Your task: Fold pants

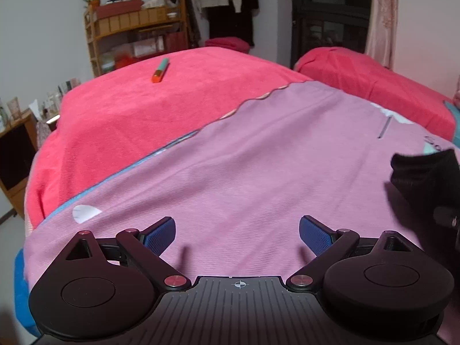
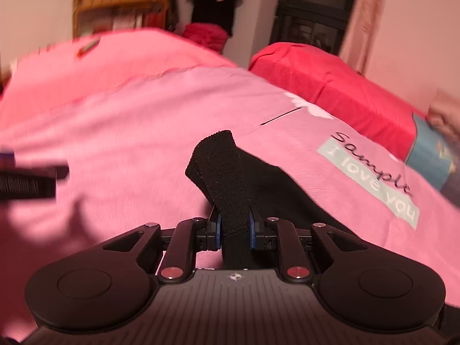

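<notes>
Two grippers are in play, and only one has cloth: the right gripper (image 2: 235,231) has its blue-padded jaws pinching a narrow ribbed edge of the black knit pants (image 2: 230,178), perhaps a cuff or waistband, while the left gripper (image 1: 237,234) hangs with its jaws spread wide over the bed, holding nothing. The one pair of pants trails from the right jaws down and away onto the pink-lilac cotton quilt (image 1: 244,158), its dark bulk also showing at the right edge of the left view. My worry is the thin bite: with a single pinch on stretchy knit, the band could slide out of the pads, or the hanging part could twist and bunch so the fold lands crooked; blur in the right view suggests quick motion, which would worsen that. Farther out lie one coral-red towelling blanket (image 1: 129,109), one orange-and-teal pen-like stick (image 1: 160,70) on it, one red pillow (image 2: 330,83), and one wooden shelf unit (image 1: 135,34) against the wall.
</notes>
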A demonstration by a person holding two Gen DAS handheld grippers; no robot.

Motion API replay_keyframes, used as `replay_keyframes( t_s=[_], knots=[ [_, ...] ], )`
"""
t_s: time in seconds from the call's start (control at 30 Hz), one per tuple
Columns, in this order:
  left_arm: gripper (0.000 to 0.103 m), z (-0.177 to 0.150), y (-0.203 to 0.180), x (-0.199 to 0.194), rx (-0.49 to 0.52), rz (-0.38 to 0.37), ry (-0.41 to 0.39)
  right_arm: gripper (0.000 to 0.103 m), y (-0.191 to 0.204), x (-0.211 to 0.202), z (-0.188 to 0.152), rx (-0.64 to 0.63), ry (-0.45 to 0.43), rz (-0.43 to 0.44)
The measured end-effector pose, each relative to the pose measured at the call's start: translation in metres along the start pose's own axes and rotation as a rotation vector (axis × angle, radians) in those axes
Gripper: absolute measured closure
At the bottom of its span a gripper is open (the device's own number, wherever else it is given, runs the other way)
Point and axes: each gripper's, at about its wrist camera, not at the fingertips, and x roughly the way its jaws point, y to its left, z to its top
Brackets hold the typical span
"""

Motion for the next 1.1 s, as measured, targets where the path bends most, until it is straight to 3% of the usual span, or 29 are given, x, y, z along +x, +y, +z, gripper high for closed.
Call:
replay_keyframes(
  t_s=[0.1, 0.17, 0.23, 0.33, 0.43, 0.57, 0.63, 0.73, 0.8, 0.83, 0.87, 0.97, 1.03, 1.1],
  knots=[
    [0.0, -0.007, -0.024, -0.015, 0.027, -0.107, 0.0, 0.083, -0.038, -0.021, 0.008, 0.15, -0.018, 0.046],
    [0.0, -0.013, -0.046, -0.025, 0.043, -0.227, 0.034, 0.083, -0.066, -0.035, 0.008, 0.252, -0.028, 0.07],
    [0.0, -0.022, -0.08, -0.033, 0.082, -0.405, 0.095, 0.084, -0.094, -0.05, 0.004, 0.346, -0.043, 0.084],
    [0.0, -0.04, -0.134, -0.041, 0.177, -0.521, 0.144, 0.084, -0.123, -0.073, -0.006, 0.438, -0.071, 0.099],
    [0.0, -0.052, -0.181, -0.039, 0.253, -0.562, 0.186, 0.084, -0.143, -0.101, -0.014, 0.475, -0.117, 0.095],
    [0.0, -0.051, -0.218, -0.019, 0.274, -0.624, 0.297, 0.085, -0.176, -0.149, -0.034, 0.515, -0.192, 0.059],
    [0.0, -0.05, -0.225, -0.019, 0.278, -0.721, 0.343, 0.085, -0.204, -0.18, -0.056, 0.578, -0.244, 0.021],
    [0.0, -0.055, -0.233, -0.036, 0.362, -0.826, 0.315, 0.084, -0.248, -0.213, -0.11, 0.683, -0.29, -0.083],
    [0.0, -0.059, -0.234, -0.046, 0.419, -0.853, 0.306, 0.072, -0.274, -0.211, -0.15, 0.748, -0.22, -0.192],
    [0.0, -0.059, -0.23, -0.05, 0.432, -0.873, 0.305, 0.062, -0.287, -0.205, -0.169, 0.781, -0.127, -0.254],
    [0.0, -0.058, -0.226, -0.054, 0.439, -0.888, 0.3, 0.061, -0.296, -0.203, -0.186, 0.826, -0.069, -0.305],
    [0.0, -0.046, -0.213, -0.062, 0.435, -0.908, 0.27, 0.056, -0.317, -0.223, -0.22, 0.975, -0.177, -0.228],
    [0.0, -0.037, -0.21, -0.067, 0.411, -0.912, 0.247, 0.041, -0.323, -0.232, -0.219, 0.97, -0.222, -0.286],
    [0.0, -0.027, -0.21, -0.069, 0.376, -0.912, 0.223, 0.038, -0.327, -0.23, -0.21, 0.939, -0.237, -0.311]
  ],
)
